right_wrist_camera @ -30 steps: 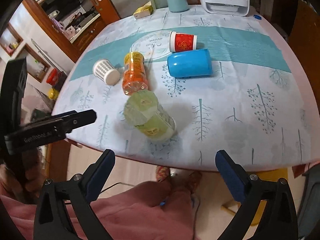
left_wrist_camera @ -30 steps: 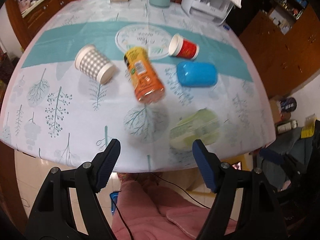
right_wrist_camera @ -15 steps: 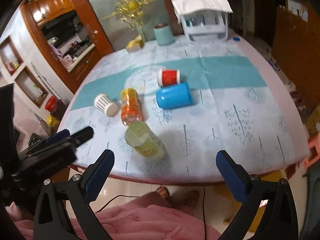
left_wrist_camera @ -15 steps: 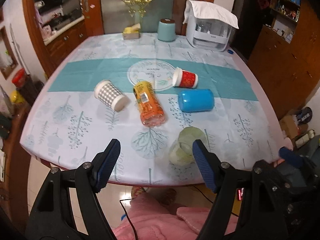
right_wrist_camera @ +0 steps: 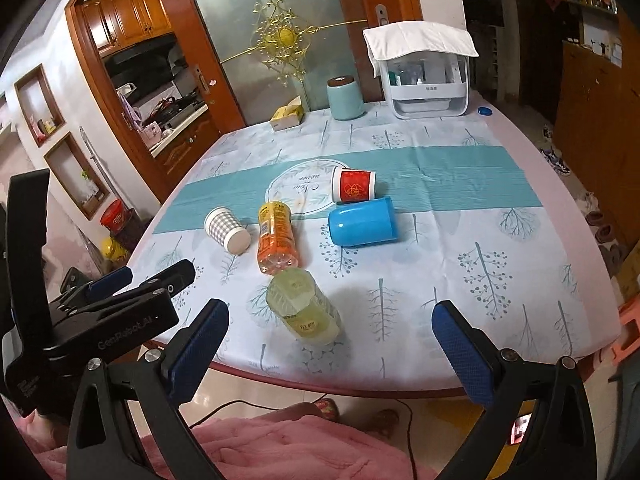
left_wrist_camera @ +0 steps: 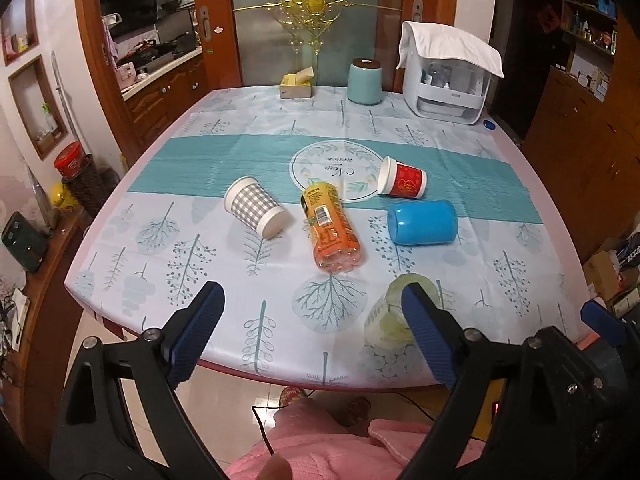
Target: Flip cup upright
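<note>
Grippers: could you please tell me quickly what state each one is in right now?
Left gripper: open, holding nothing.
Right gripper: open, holding nothing.

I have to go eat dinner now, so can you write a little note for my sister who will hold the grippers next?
Left gripper: open, holding nothing, back from the near edge of the table.
Right gripper: open, holding nothing, also off the near edge.
All lying on their sides: checked cup, red cup, blue cup, orange bottle, pale green bottle nearest the edge.
Done: nothing, no cup stands upright yet.
Left: pick a cup, grip it, set it upright. The checked cup lies toward the left gripper, the blue and red ones further right.
</note>
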`<action>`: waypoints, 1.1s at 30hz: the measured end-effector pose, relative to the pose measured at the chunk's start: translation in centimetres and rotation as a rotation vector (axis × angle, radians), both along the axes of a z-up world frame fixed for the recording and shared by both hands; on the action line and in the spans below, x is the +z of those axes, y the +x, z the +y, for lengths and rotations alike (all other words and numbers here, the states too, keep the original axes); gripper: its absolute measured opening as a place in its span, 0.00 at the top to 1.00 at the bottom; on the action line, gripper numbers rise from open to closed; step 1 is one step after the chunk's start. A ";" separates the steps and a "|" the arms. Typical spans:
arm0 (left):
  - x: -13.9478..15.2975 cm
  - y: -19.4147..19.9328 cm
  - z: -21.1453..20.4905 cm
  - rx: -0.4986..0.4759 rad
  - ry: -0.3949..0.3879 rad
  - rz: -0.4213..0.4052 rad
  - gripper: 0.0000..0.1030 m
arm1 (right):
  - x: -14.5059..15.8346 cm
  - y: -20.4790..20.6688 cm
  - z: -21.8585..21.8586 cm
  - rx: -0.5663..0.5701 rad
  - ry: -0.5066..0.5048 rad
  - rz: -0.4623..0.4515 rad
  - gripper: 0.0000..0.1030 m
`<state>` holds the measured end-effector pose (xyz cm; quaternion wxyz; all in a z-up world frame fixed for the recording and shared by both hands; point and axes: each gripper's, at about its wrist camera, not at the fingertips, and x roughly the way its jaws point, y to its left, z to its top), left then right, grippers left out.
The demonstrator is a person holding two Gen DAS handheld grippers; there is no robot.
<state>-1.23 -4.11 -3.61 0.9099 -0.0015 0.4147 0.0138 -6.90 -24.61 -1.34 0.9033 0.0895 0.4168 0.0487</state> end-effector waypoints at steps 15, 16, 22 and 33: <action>0.4 -0.4 -0.3 -0.001 0.002 -0.030 0.00 | -0.2 0.3 -0.3 -0.022 -0.019 -0.009 0.00; 0.4 -0.4 -0.3 -0.002 0.003 -0.031 0.00 | -0.2 0.2 -0.4 -0.025 -0.021 -0.011 0.00; 0.4 -0.4 -0.4 -0.003 0.003 -0.027 0.00 | -0.1 0.2 -0.5 -0.024 -0.022 -0.012 0.00; 0.4 -0.4 -0.7 -0.006 0.009 -0.030 0.00 | -0.2 0.1 -0.5 -0.023 -0.021 -0.010 0.00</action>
